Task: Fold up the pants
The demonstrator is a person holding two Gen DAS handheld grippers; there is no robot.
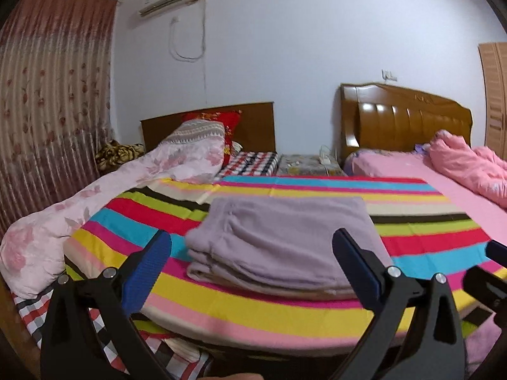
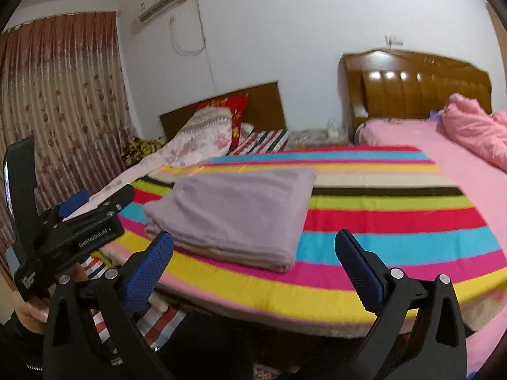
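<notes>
So the lilac pants (image 1: 279,240) are sitting as a flat folded stack on the striped sheet (image 1: 412,221) of the bed, dead ahead of and below both hand-held grippers, long side running left-right. Left hand-held gripper (image 1: 253,253) is wide apart, nothing in it, and looks nearer, lined up square on the stack. Right hand-held gripper (image 2: 253,253) is spread open and empty too, with the stack lying off toward its left finger (image 2: 149,269).

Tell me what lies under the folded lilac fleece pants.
The folded lilac fleece pants rest on a bright striped bedsheet whose stripes run out on every side. The sheet directly beneath them is covered, so anything there stays unseen.
</notes>
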